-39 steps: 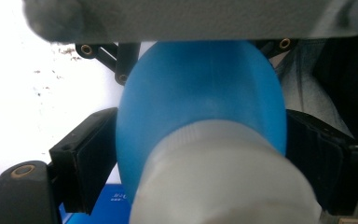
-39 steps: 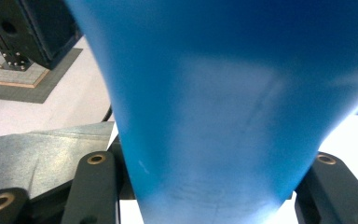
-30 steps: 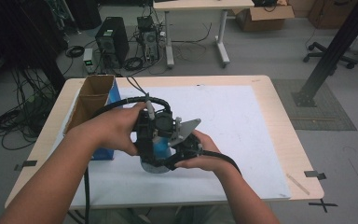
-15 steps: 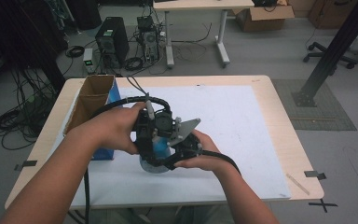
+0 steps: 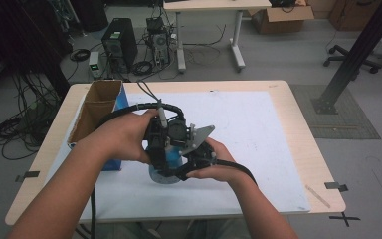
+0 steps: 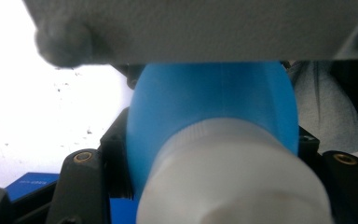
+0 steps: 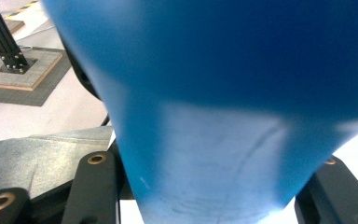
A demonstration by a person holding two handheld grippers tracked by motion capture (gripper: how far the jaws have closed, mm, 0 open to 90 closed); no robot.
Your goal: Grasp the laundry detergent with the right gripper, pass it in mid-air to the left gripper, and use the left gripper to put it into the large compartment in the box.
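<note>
Jaws on both grippers squeeze one thing together: a blue plastic bottle [image 6: 205, 107] with a white screw cap [image 6: 233, 177]. The left gripper [image 5: 163, 144] has just been closing its jaws, and the left gripper view has the white cap sitting right between them, with black jaws snug on both sides. The right gripper [image 5: 195, 158] has its jaws clamped around the blue body of the bottle, which swells wide in the right gripper view.

From the high view, the bottle is held up a little above the white sheet [image 5: 258, 134] on the wooden counter [image 5: 298, 119], near the person's side, between the two hands. An open brown cardboard box [image 5: 93, 110] with blue sides stands to the left, close by.

My guess is that the step in hand is getting the cap off. One gripper holds the body still and the other has the cap. The next move would call for a turn of the left hand around the cap while the right hand stays firm, so the bottle does not spin along. If the squeeze on the smooth blue body is too soft, it could slip.

The bottle looks like it lies tilted, not standing up. Its long line runs from the right gripper to the left one, and the cap end points toward the left gripper's camera.
</note>
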